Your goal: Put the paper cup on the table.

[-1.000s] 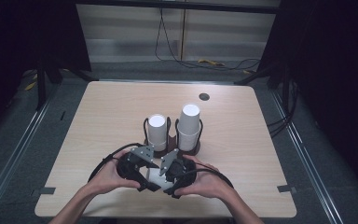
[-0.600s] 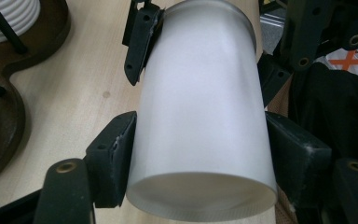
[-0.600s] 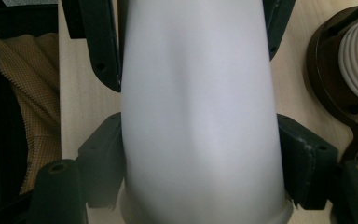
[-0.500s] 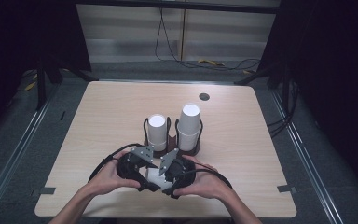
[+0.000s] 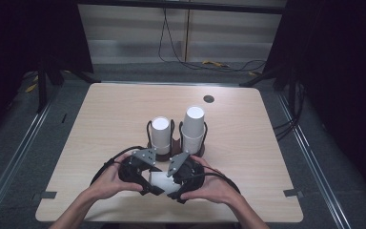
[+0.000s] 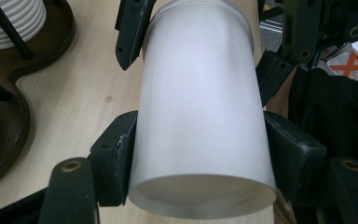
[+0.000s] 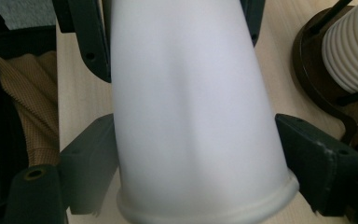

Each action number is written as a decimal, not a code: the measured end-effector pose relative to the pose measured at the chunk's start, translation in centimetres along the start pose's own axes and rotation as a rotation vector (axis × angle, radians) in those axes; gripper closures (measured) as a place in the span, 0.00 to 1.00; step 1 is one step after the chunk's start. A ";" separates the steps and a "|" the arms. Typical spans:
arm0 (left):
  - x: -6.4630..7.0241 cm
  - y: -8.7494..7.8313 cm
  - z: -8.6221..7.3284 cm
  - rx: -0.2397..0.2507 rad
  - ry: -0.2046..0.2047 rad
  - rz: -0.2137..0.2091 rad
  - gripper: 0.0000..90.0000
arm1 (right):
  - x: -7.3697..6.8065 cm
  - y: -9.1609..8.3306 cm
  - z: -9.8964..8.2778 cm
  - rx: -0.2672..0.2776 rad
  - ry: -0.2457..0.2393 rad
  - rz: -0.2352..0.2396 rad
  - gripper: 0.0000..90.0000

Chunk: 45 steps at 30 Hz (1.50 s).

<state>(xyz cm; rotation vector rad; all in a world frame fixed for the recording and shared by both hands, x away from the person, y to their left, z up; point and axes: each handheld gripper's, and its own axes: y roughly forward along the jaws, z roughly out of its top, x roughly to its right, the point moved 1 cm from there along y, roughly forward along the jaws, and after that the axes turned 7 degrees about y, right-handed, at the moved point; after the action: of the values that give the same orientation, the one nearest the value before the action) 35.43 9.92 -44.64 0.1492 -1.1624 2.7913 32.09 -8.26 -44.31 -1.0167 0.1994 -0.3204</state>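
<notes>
— Left gripper point(image 5: 148, 183) first: how does it stand?

— Clamped on the white cup point(image 5: 158, 180), a pad pressed flat against each side of its wall, near the wider end.

— And the right gripper point(image 5: 175, 187)?

— Its jaws have just been opening. The cup lies between them, one pad against the wall, the other standing a little off, so no real grip.

— Where is the cup?

— At six o'clock on the table point(image 5: 105, 114), lying level between both grippers, just short of the cup holder point(image 5: 175, 149), which stands toward twelve with two stacks of ribbed white cups.

— Its looks?

— Plain matte white, smooth, tapered, with a rolled rim at one end.
</notes>
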 end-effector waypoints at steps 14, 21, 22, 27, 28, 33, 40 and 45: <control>0.1 -0.7 -0.1 0.030 0.007 0.031 0.36 | 0.9 -1.5 -1.9 0.061 0.093 0.007 0.17; 0.3 -1.6 0.0 0.066 0.008 0.067 0.36 | 1.3 -1.9 -3.0 0.088 0.129 -0.006 0.18; 0.3 -1.6 0.0 0.066 0.008 0.067 0.36 | 1.3 -1.9 -3.0 0.088 0.129 -0.006 0.18; 0.4 -1.7 -0.4 0.089 0.019 0.079 0.36 | 1.4 -1.8 -3.9 0.096 0.159 -0.028 0.18; 0.4 -1.7 -0.4 0.089 0.019 0.079 0.36 | 1.4 -1.8 -3.9 0.096 0.159 -0.028 0.18; 0.2 -1.9 -0.9 0.117 0.014 0.100 0.36 | 1.4 -1.3 -4.6 0.158 0.196 0.003 0.18; 0.2 -1.2 -1.6 0.170 0.004 0.089 0.36 | 1.2 -1.3 -5.3 0.217 0.219 0.016 0.18; 0.1 -1.3 -1.8 0.221 -0.001 0.089 0.35 | 1.2 -1.5 -5.6 0.254 0.235 0.019 0.18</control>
<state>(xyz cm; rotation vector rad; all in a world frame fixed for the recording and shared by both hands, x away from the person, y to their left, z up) 35.38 12.07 -44.98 0.1200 -0.8787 2.9925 31.24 -13.86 -45.91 -0.7245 0.3707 -0.4368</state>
